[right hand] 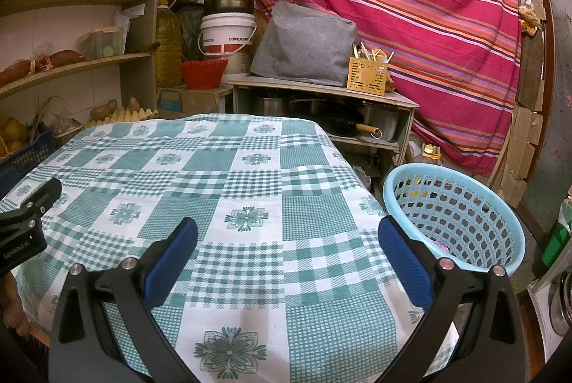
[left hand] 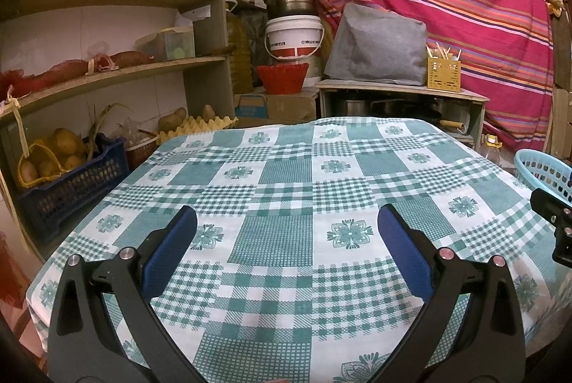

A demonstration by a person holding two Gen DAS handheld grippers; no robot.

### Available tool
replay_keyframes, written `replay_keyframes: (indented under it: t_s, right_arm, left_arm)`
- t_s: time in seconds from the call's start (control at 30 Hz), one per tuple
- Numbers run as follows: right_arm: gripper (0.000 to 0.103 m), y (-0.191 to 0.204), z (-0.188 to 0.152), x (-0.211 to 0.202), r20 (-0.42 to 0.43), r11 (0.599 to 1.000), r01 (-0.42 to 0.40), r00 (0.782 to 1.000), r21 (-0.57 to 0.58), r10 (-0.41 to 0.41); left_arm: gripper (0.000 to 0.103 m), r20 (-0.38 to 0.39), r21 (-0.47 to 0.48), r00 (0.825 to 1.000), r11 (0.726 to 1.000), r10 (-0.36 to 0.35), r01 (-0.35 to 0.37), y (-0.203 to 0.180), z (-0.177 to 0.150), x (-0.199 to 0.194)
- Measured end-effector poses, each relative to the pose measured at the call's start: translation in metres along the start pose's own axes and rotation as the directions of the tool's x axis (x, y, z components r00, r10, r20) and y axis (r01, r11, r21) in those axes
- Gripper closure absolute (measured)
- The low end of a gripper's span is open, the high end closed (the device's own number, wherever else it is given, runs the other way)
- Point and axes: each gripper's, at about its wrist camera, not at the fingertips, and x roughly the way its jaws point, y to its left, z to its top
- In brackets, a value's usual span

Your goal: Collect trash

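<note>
A table with a green-and-white checked cloth (left hand: pixel 286 175) fills both views (right hand: pixel 214 168); I see no trash lying on it. A light blue perforated basket (right hand: pixel 461 222) stands beside the table's right edge, with a few small items inside; its rim shows in the left wrist view (left hand: pixel 543 168). My left gripper (left hand: pixel 286 222) is open and empty above the cloth. My right gripper (right hand: pixel 287 232) is open and empty above the cloth's right part, left of the basket. The right gripper's body shows at the left wrist view's right edge (left hand: pixel 557 225).
Wooden shelves (left hand: pixel 107 68) with potatoes, crates and an egg tray stand left. A low cabinet (right hand: pixel 321 89) with pots, a grey cover and a yellow utensil holder stands behind the table. A striped pink cloth (right hand: pixel 393 7) hangs behind. A white bucket (right hand: pixel 227 32) and red basket sit nearby.
</note>
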Motion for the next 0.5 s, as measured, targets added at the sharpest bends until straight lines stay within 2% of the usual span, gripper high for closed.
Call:
replay_keyframes:
  t_s: [0.5]
  right_arm:
    - [0.005, -0.0003, -0.0001, 0.0003, 0.000, 1.000, 0.000, 1.000, 0.000, 0.000]
  left_arm:
    - [0.005, -0.003, -0.003, 1.000, 1.000, -0.002, 0.002, 0.0006, -0.0017, 0.0011]
